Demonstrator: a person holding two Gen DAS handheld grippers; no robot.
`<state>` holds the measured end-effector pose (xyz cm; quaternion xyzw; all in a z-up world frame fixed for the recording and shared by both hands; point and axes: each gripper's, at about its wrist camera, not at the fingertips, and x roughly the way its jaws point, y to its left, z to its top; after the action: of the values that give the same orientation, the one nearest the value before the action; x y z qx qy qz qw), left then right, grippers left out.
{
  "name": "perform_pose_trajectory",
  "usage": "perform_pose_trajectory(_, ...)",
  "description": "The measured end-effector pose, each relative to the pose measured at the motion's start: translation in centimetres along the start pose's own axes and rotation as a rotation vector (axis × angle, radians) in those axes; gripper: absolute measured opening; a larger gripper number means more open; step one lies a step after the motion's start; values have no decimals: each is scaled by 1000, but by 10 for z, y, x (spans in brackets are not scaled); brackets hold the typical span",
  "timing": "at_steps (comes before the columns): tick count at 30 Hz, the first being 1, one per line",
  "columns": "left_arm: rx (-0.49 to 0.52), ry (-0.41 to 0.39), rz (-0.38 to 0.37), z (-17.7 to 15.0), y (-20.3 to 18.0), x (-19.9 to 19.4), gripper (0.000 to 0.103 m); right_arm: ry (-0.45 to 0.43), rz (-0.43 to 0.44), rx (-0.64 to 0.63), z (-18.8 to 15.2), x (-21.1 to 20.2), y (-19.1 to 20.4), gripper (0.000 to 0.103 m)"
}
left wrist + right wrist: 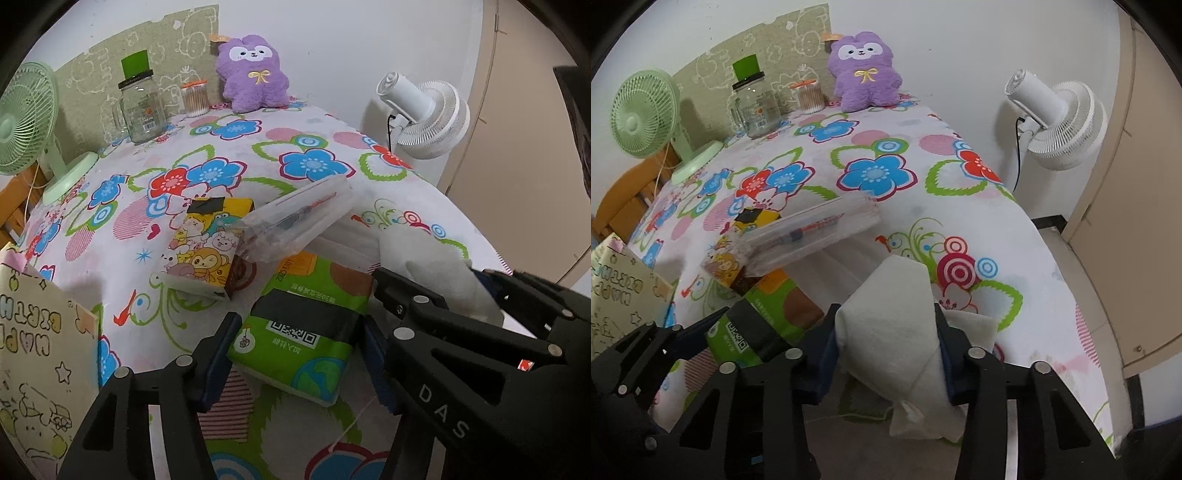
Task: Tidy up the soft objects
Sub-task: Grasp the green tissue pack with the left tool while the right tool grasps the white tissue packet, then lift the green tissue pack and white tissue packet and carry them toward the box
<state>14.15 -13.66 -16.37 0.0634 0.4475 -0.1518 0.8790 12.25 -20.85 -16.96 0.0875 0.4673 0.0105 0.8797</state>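
Presently, a white cloth [890,332] is pinched between the right gripper [886,347] fingers, and a green tissue pack [303,332] is bracketed by the left gripper [299,354] fingers, contact unconfirmed. Beyond both, the purple plush [866,74] remains unsorted; little appears done.

A green plastic-wrapped tissue pack [301,332] with a black band and QR code is lying flat on the cloth. Just beside it, a white folded soft cloth [894,332] is standing tilted. A purple plush animal [253,74] is sitting upright, well apart.
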Motion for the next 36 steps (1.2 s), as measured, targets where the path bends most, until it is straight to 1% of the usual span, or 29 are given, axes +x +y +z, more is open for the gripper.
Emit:
perform_pose_trajectory(7, -1, -20, 14, -3, 1, -13, 66, -2, 20, 9, -3, -11, 5, 42)
perform_pose_trajectory(26, -18, -115, 29, -10, 7, -65, 66, -99, 17, -18, -7, -65, 26, 42)
perform_pose_trajectory(36, -20, -151, 56, -12, 10, -93, 66, -141, 12, -36, -9, -93, 42, 42)
